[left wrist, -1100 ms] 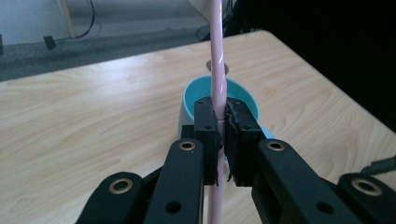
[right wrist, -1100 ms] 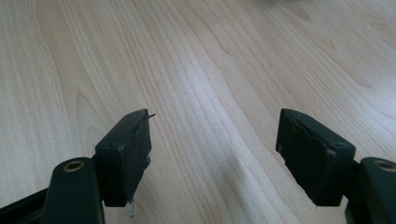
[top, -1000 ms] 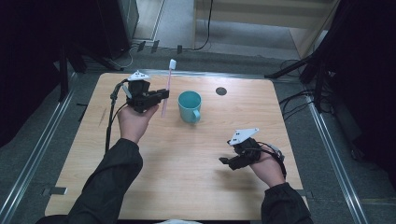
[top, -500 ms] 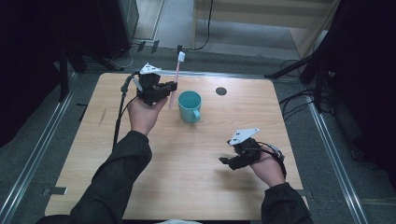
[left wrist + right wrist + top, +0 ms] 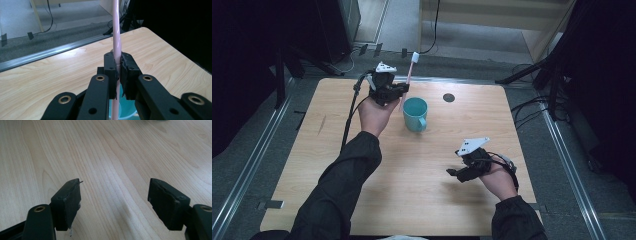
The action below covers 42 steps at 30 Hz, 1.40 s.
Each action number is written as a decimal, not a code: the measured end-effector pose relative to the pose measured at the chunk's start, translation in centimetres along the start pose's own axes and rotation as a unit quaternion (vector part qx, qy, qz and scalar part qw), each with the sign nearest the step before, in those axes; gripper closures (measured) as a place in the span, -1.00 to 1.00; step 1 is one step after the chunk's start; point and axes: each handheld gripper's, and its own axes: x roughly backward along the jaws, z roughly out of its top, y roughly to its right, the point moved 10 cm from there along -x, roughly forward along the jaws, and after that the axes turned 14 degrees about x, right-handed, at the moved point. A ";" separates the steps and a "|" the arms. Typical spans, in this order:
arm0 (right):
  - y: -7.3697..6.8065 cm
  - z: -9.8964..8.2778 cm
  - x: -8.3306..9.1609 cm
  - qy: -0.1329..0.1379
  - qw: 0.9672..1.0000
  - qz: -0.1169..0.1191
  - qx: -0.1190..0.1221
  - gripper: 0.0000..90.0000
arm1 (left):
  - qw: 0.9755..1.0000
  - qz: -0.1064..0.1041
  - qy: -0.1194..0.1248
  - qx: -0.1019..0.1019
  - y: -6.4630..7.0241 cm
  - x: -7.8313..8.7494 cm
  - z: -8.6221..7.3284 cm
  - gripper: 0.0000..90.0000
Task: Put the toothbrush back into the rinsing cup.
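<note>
Toothbrush (image 5: 117, 37) upright, pinched between left gripper (image 5: 119, 65) fingers above teal cup (image 5: 415, 113), right gripper (image 5: 117, 203) fingers wide apart, empty

Both forearms in dark, near-black long sleeves (image 5: 343, 175); hands bare.

Left claw (image 5: 403, 89): black body, grey three-cornered plate with dark dots on top, black cable trailing off. Its jaw links carry brass-ringed holes and small dark screws; pads (image 5: 110, 65) are black blocks.

Right claw (image 5: 453, 172): same black build and grey plate. Pads (image 5: 67, 200) are scuffed, with frayed edges.
</note>
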 end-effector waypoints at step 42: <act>-0.1 0.1 -0.3 -0.004 1.000 0.007 0.008 -0.41 | 0.999 0.011 -0.043 0.005 -0.5 -6.6 -2.9 0.87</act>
